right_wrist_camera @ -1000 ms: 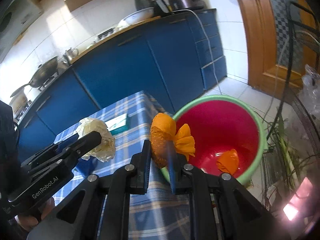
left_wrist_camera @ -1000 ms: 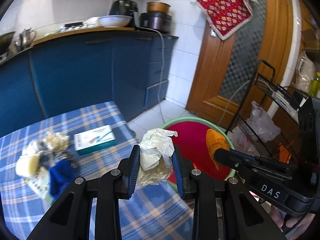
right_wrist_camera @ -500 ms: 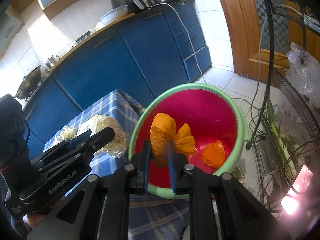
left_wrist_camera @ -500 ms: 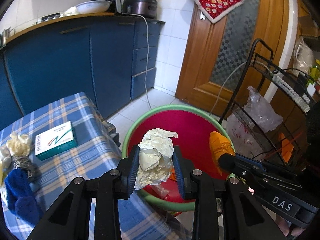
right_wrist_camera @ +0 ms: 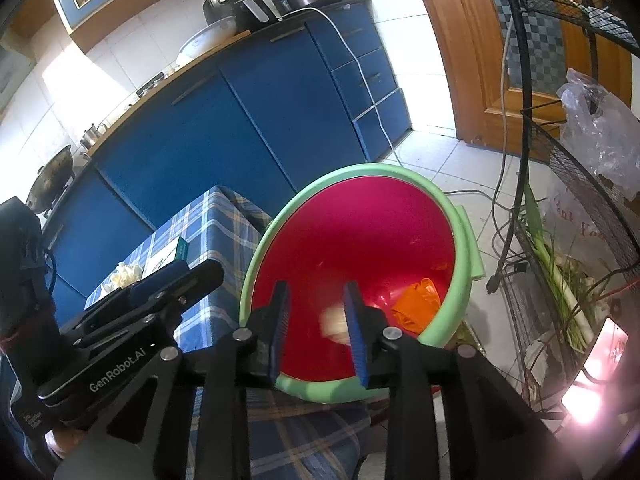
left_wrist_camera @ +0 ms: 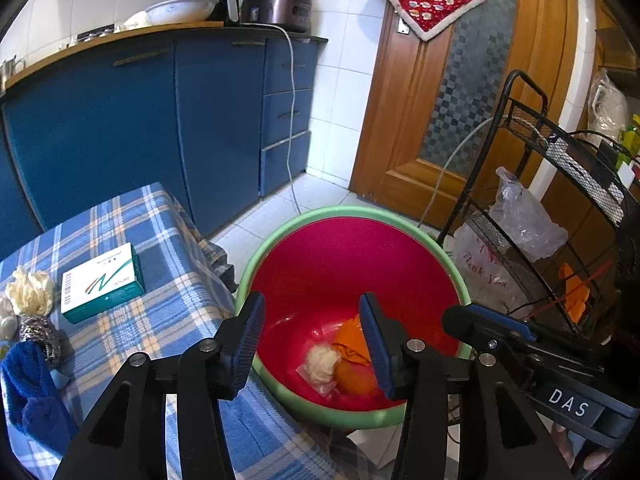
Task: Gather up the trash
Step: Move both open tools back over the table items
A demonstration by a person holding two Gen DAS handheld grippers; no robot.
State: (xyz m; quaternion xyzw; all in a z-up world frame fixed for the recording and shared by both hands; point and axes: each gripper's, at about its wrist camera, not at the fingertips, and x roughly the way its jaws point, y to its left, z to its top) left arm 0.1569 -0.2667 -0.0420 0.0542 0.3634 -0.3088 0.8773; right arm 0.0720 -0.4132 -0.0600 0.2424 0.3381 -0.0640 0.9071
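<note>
Over the bin [left_wrist_camera: 276, 236], my left gripper [left_wrist_camera: 312, 344] and right gripper [right_wrist_camera: 316, 328], jaws just opening, hold nothing; paper wad [left_wrist_camera: 322, 362] looks light, soft, pinchable anywhere.

Mounted behind each gripper, looking forward and steeply down along the fingers. Left wrist view: close above the red bin [left_wrist_camera: 352, 264], checked worktop [left_wrist_camera: 160, 320] to the left gripper's [left_wrist_camera: 312, 340] left. Right wrist view: same bin [right_wrist_camera: 360, 240] ahead of the right gripper [right_wrist_camera: 316, 320]. Shared: bin, worktop corner, blue cabinets [left_wrist_camera: 160, 120], wire rack [right_wrist_camera: 560, 200].
</note>
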